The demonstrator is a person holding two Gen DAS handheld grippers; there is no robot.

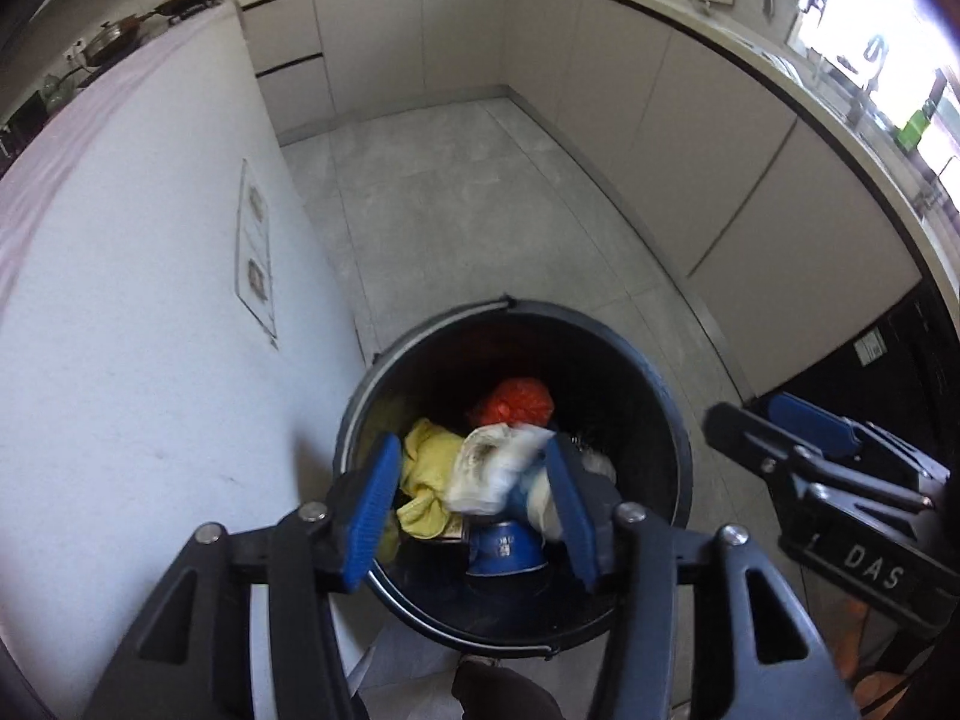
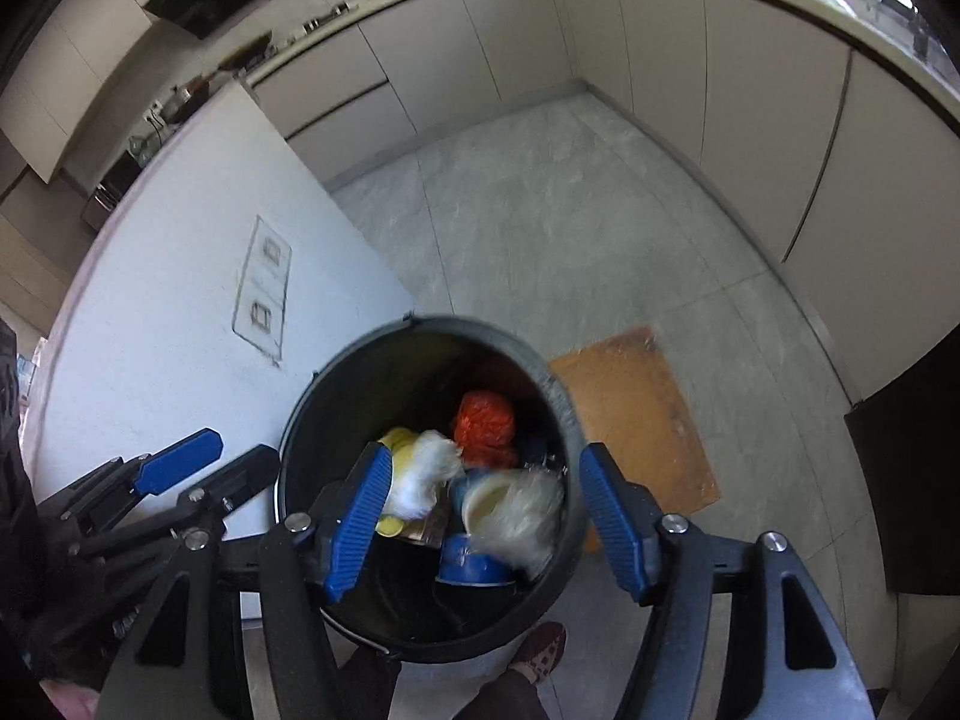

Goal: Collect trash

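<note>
1. Black bin (image 1: 651,384) stands against the white wall (image 1: 150,360) — trash heaped inside, bare floor (image 1: 468,210) beyond.
2. Left gripper (image 1: 474,510) spread wide above the rim, gripping nothing.
3. Right gripper (image 2: 486,516) likewise wide — orange mat (image 2: 648,420) beside the bin.

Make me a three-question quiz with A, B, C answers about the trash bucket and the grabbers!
1. Where is the orange mat?
A. On the floor beside the black bucket
B. Inside the bucket
C. On the counter

2. What colour is the crumpled bag deep in the bucket?
A. Green
B. Red-orange
C. Purple

3. How are the right gripper's fingers?
A. Spread apart
B. Pinched on a spoon
C. Hidden

Answers: 1 A, it lies on the tiles next to the bucket. 2 B, it shows bright red-orange. 3 A, the blue pads stand wide apart over the bucket.
</note>
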